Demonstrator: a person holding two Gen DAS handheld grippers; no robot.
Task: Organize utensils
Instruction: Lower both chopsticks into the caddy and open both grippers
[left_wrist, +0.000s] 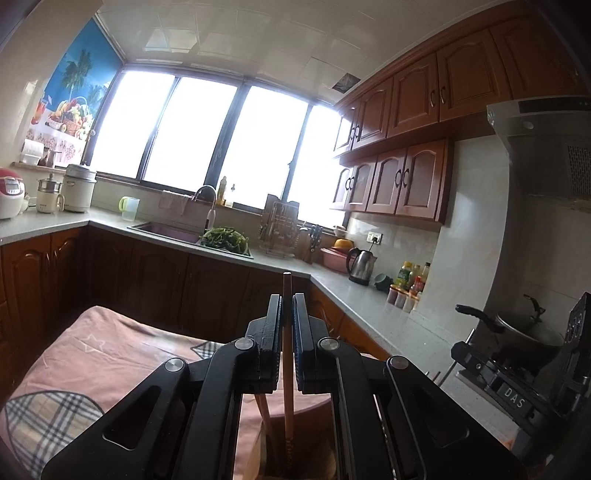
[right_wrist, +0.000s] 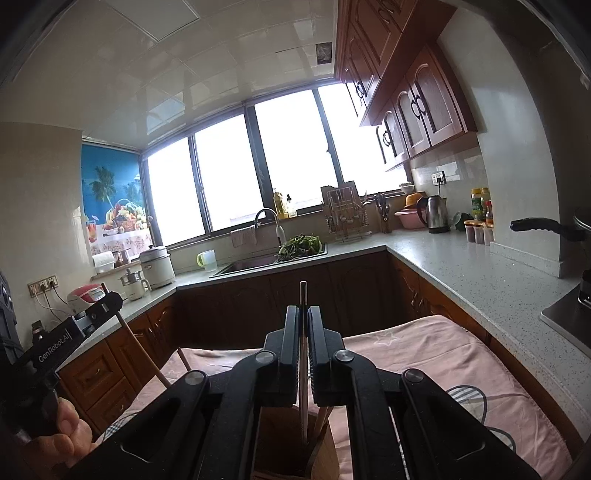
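In the left wrist view my left gripper (left_wrist: 287, 300) is shut on a wooden chopstick (left_wrist: 287, 283). The chopstick stands upright between the pads, its tip poking above them. Under the jaws a second wooden chopstick (left_wrist: 263, 409) leans in a container that is mostly hidden. In the right wrist view my right gripper (right_wrist: 303, 311) is shut on a grey metal chopstick (right_wrist: 303, 292), also upright. Its lower end reaches into a brown wooden holder (right_wrist: 275, 439), where another stick (right_wrist: 323, 416) leans. The left gripper (right_wrist: 110, 301) with its chopstick shows at the left edge, held by a hand (right_wrist: 64, 424).
A pink cloth (right_wrist: 436, 354) with plaid patches covers the surface under both grippers. A grey L-shaped counter (right_wrist: 461, 266) holds a sink (right_wrist: 251, 264) with greens, a dish rack (right_wrist: 345, 218), a kettle (right_wrist: 436, 214) and bottles. A wok (left_wrist: 524, 328) sits on the stove at right.
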